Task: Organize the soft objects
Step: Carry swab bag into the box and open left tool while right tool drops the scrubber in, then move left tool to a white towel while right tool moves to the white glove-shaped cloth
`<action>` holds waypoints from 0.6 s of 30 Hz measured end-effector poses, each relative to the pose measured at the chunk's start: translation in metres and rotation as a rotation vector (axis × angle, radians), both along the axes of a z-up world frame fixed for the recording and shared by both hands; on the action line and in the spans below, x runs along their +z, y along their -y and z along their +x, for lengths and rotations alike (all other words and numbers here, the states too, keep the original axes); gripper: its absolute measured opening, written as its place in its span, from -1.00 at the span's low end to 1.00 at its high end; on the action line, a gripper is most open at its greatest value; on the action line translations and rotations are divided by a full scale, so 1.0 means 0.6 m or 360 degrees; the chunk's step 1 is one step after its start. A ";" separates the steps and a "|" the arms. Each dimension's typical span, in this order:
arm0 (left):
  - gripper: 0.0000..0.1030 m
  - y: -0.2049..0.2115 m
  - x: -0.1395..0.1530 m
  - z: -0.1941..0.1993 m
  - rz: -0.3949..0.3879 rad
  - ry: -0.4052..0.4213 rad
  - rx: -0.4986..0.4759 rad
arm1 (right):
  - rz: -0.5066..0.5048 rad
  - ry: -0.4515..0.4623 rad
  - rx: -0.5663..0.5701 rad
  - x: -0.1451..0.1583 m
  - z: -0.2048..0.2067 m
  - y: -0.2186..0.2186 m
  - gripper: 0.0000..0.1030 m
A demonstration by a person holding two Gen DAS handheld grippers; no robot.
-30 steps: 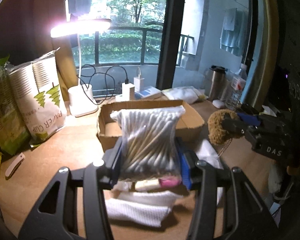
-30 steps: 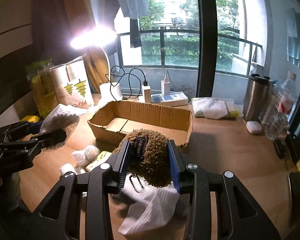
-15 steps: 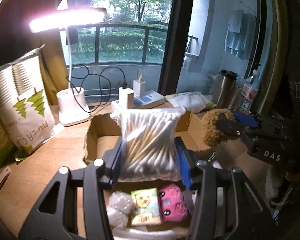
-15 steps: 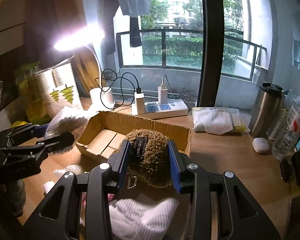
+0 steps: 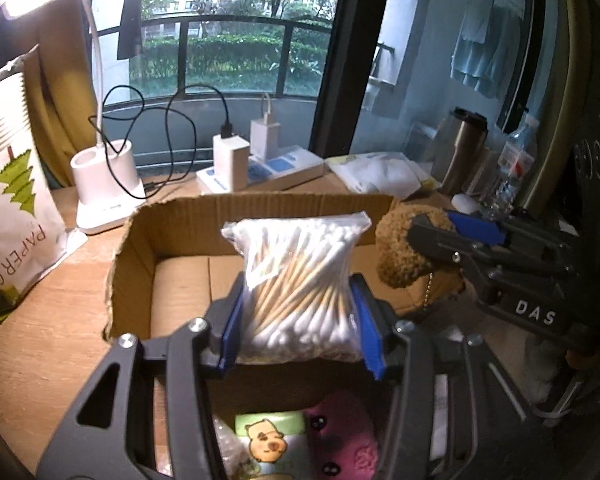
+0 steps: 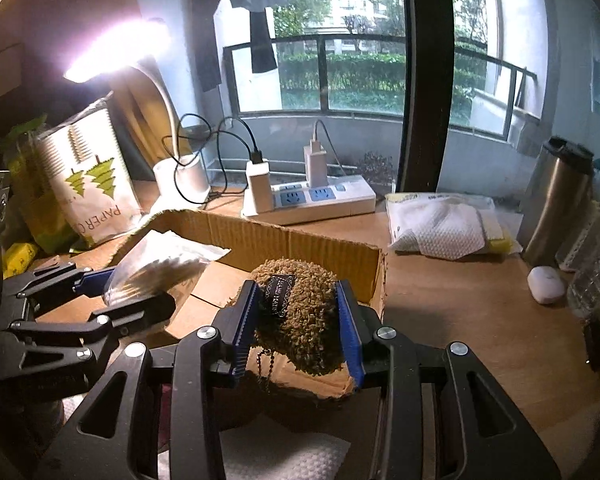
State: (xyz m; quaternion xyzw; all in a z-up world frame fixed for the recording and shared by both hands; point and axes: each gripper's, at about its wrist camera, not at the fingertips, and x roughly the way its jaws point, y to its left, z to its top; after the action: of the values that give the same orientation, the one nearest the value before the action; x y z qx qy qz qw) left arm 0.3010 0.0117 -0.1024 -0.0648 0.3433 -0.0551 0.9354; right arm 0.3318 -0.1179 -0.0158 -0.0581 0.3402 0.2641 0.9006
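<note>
My left tongs [image 5: 300,320] clamp the cotton-swab bag [image 5: 300,280], right tongs [image 6: 296,320] clamp the brown plush [image 6: 300,312], both seemingly over the box's [image 5: 140,240] near edge; slick bag may slip onto the desk.

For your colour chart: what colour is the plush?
Brown plush, best in the right wrist view.

Window [image 6: 360,76]: at 12 o'clock, black railing, green hedge and trees outside
Frame post [image 6: 426,80]: dark, upright, at 1 o'clock
Lamp [image 6: 116,50]: lit, at 10 o'clock
Desk [image 6: 452,292]: brown wood
</note>
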 end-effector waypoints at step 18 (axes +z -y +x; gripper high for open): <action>0.49 -0.015 0.030 -0.032 -0.0016 0.0047 0.0075 | -0.0018 0.0026 -0.0036 0.023 -0.031 0.006 0.04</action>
State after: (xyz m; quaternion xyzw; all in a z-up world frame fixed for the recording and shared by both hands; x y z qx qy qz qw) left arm 0.2817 0.0204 -0.0844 -0.0769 0.3277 -0.0356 0.9410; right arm 0.3133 -0.1213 -0.0020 -0.0616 0.3349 0.2516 0.9060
